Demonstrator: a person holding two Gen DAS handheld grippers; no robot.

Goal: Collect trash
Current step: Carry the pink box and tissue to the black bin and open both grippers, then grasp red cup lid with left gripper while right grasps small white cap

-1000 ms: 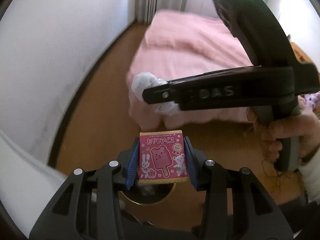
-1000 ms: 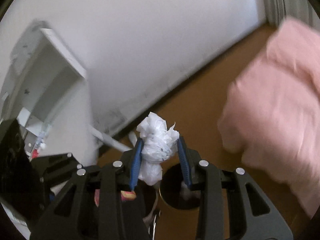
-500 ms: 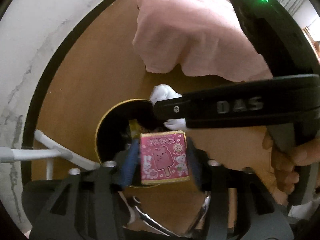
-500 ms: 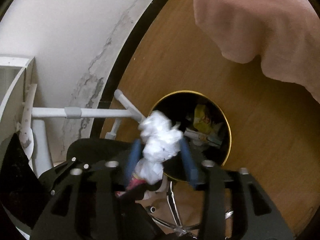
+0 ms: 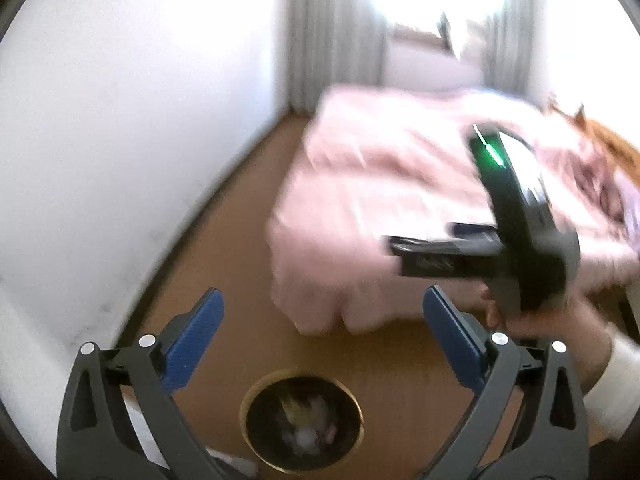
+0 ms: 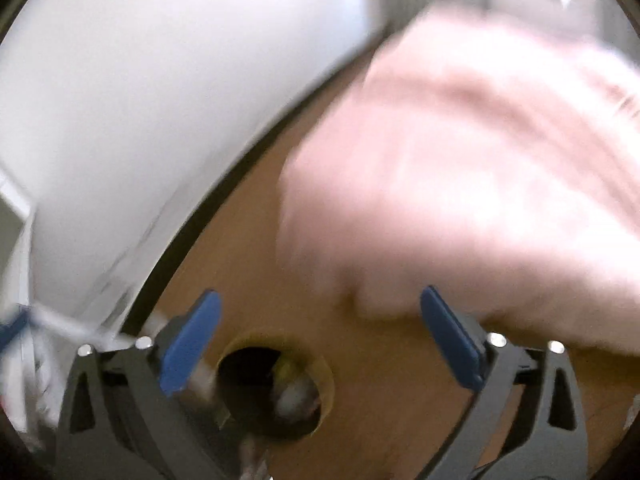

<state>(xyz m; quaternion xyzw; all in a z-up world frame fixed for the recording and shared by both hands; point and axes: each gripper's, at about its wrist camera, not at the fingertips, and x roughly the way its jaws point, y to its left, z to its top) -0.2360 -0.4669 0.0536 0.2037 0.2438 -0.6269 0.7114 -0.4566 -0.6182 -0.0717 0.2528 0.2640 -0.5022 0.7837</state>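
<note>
A round dark trash bin with a gold rim [image 5: 302,420] stands on the wooden floor, below and between the blue pads of my left gripper [image 5: 322,332], whose jaws are opening wide with nothing between them. White crumpled tissue and other scraps lie inside the bin. In the right wrist view the same bin [image 6: 276,386] sits low between the pads of my right gripper [image 6: 320,334], its jaws also opening wide and empty. The right gripper's black body [image 5: 516,240], held by a hand [image 5: 532,320], shows at the right of the left wrist view.
A bed with a pink cover [image 5: 420,208] fills the right side, its corner close to the bin. A white wall with a dark skirting [image 5: 120,140] runs along the left. Grey curtains [image 5: 332,32] hang at the back. White furniture legs [image 6: 60,324] stand left of the bin.
Both grippers have opened wide; the pink ice-cream box and the white tissue wad are gone from their jaws. Both cameras have tilted up and pulled back, so the bin looks smaller.
</note>
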